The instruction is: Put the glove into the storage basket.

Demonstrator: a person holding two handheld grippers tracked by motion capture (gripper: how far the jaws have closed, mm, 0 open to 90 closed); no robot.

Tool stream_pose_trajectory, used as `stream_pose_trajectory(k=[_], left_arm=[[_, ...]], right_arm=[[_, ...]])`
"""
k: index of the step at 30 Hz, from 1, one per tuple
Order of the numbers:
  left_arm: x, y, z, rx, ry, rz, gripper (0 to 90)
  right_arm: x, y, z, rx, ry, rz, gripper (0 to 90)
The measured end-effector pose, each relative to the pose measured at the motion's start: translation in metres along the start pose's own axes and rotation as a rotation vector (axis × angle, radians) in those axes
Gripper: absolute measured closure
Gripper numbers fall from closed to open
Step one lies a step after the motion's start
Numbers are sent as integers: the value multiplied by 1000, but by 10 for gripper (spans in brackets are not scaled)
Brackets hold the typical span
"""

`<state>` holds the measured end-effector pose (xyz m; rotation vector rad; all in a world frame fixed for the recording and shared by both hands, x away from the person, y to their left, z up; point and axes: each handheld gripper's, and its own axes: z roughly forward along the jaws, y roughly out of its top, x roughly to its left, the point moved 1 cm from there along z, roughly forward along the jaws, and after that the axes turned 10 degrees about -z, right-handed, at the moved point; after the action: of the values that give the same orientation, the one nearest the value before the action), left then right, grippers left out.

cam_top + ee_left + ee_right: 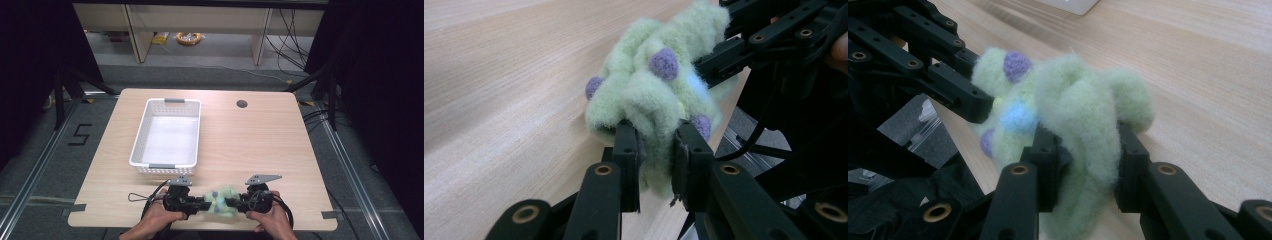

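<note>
Black linkage fingers [626, 145] with brass-coloured pivot rivets, grey three-cornered top plates, trailing black cables.

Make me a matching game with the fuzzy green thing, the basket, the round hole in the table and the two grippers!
Things:
1. fuzzy green thing
2. white basket
3. round hole
4. left gripper and right gripper

States:
A. at the table's far edge
B. pinched from both sides
C. standing with nothing in it
D. each clamped on fluff

Pairs: 1-B, 2-C, 3-A, 4-D
</note>
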<state>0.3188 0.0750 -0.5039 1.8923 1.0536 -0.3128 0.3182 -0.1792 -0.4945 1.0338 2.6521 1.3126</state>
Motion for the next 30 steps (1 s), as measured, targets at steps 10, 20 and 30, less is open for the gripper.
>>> stream_pose_trajectory(k=[10,20,30], left_arm=[[0,4,-11,-20,14,-2,741],[2,17,-28,-50,3,12,737],[4,34,-49,-50,23,25,735]], right_arm=[[3,11,-1,-5,-6,-22,692],[8,33,-2,-24,-1,-75,693],[10,58,0,-33,-3,-78,692]])
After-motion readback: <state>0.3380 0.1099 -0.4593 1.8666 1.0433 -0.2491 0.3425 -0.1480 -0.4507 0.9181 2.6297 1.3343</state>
